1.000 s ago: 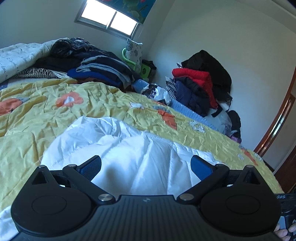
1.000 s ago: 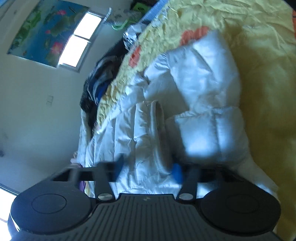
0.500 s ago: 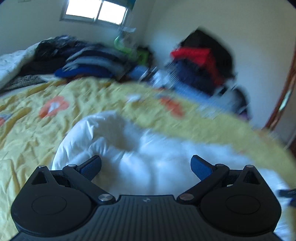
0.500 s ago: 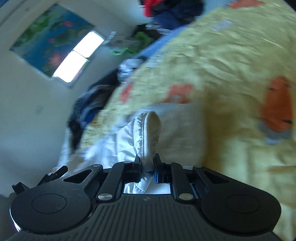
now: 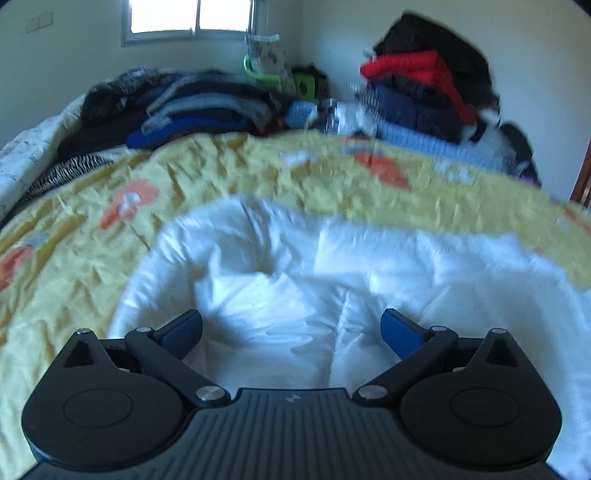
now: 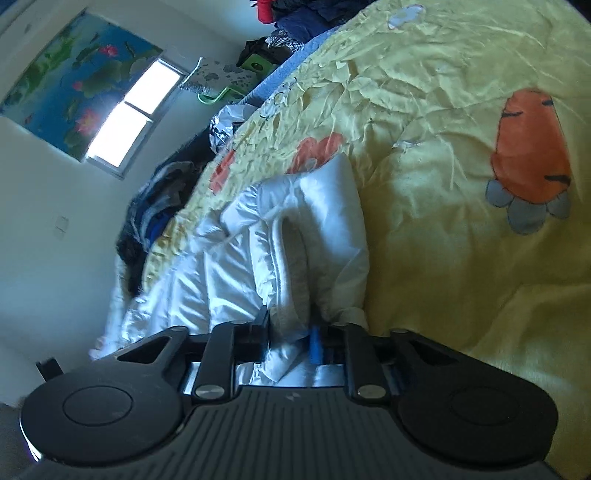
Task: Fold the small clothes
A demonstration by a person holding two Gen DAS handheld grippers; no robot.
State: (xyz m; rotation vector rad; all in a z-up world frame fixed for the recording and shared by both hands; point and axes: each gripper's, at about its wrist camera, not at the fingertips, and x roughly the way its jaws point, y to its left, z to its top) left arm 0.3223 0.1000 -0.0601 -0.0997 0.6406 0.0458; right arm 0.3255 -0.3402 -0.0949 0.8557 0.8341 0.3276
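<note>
Pinching a bunched edge of the white padded jacket (image 6: 306, 236), the right gripper (image 6: 290, 341) has its fingers (image 6: 315, 341) drawn close on a thick roll of the fabric, which rises straight ahead of them. The jacket lies on a bed under a yellow quilt (image 6: 443, 110) printed with orange carrots, and the quilt stretches away to the right of those fingers. The left gripper (image 5: 291, 325) hovers low over the same jacket (image 5: 295, 280), its blue-padded fingers (image 5: 184, 328) spread wide with nothing between them; white cloth fills the gap and runs out past both tips. Beyond the left fingers, across the quilt (image 5: 92, 229), a stack of dark folded clothes (image 5: 199, 107) sits under the window (image 5: 188, 16), and a second heap topped with a red garment (image 5: 417, 70) stands ahead to the right against the wall.
</note>
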